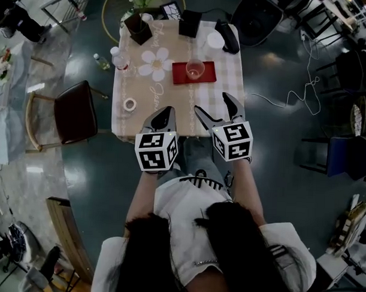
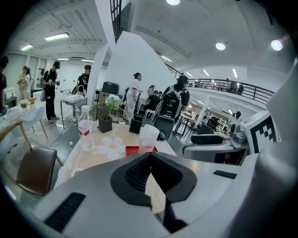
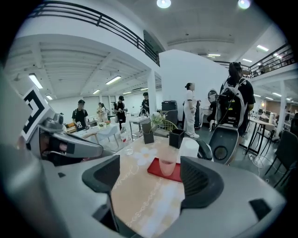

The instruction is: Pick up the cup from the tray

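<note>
A clear cup (image 1: 194, 68) with a little pink liquid stands on a red tray (image 1: 207, 78) at the middle of a small table (image 1: 133, 123). Both grippers hover over the table's near edge, well short of the tray. My left gripper (image 1: 165, 116) is shut with nothing in it. My right gripper (image 1: 213, 104) is open and empty, and its fingers point toward the tray. The right gripper view frames the cup (image 3: 168, 166) and tray (image 3: 154, 168) between the spread jaws of the right gripper (image 3: 153, 175). In the left gripper view, the cup (image 2: 145, 147) and tray (image 2: 131, 150) lie beyond the left gripper (image 2: 150, 156).
A water bottle (image 1: 120, 58), a potted plant (image 1: 139, 26), a black box (image 1: 190, 22), a white cup (image 1: 215, 40) and a tape roll (image 1: 130, 104) share the table. A brown chair (image 1: 76, 112) stands at its left. Several people stand in the background.
</note>
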{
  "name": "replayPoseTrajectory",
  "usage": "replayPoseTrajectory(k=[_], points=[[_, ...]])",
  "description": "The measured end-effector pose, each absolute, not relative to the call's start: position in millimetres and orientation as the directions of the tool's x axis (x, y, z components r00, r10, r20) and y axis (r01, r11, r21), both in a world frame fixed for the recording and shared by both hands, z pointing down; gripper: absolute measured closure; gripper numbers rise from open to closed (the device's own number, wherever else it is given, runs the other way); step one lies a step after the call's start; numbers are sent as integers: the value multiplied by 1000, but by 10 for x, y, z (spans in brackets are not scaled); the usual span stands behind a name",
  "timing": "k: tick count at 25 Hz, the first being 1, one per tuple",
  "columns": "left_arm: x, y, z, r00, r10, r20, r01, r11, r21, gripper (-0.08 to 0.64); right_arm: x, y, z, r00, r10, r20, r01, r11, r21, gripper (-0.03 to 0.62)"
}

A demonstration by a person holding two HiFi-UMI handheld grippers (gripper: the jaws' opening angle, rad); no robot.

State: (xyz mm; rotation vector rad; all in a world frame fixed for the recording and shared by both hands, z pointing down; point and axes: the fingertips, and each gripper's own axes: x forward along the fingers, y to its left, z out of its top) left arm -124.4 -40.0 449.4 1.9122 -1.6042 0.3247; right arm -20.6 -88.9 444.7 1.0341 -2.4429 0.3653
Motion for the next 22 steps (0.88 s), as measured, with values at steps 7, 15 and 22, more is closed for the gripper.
replayPoseTrajectory(k=[7, 15, 22], points=[[-1290, -773, 4594, 205, -792, 576, -957, -40, 286, 552, -311, -1297, 4666, -621, -551, 557, -694, 717, -65, 203], [-1366, -1159, 4765, 169, -773, 612, -960, 11, 279, 552, -483, -1757, 4846, -633, -497, 593, -645, 763, -49, 203], [-1381, -1466, 4841, 153, -755, 637, -963, 31, 268, 552, -626, -2103, 5128, -626, -437, 646, -612, 788, -60, 201]])
